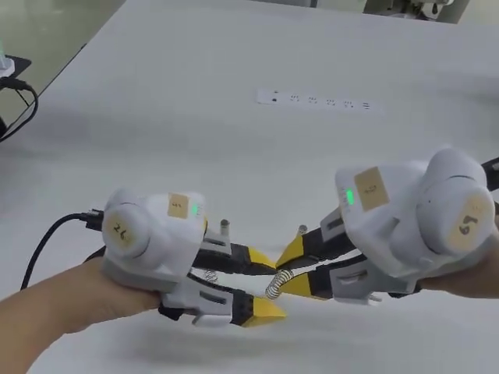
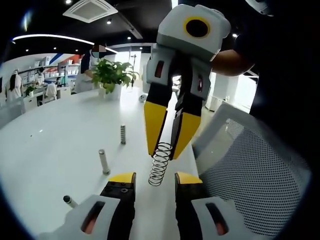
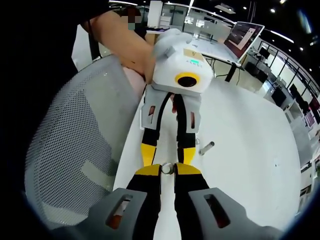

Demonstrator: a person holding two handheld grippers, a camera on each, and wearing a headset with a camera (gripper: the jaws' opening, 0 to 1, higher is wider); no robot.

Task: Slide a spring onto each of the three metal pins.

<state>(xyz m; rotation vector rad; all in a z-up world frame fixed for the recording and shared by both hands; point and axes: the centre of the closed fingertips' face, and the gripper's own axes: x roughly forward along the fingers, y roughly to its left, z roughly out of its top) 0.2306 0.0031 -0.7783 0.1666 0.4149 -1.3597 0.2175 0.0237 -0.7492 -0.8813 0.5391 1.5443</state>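
Note:
A small steel spring (image 1: 276,283) hangs between the two grippers, just above the white table (image 1: 234,156). My right gripper (image 1: 279,276) is shut on its upper end, and the coil (image 2: 160,164) slants down from those yellow tips. My left gripper (image 2: 155,179) is open, and the spring's lower end sits between its jaws without touching them. In the right gripper view my own tips (image 3: 168,170) pinch the spring (image 3: 168,168) end-on, facing the open left gripper (image 3: 167,156). Three metal pins lie ahead on the table: two upright (image 2: 123,134) (image 2: 103,161) and one leaning (image 2: 69,201). One pin (image 1: 224,227) stands behind the left gripper.
A white power strip (image 1: 320,100) lies flat at the far middle of the table. A black cable (image 1: 47,241) trails from the left gripper. A grey mesh chair (image 2: 250,165) stands at the table's near edge. A potted plant (image 2: 112,75) sits at the far end.

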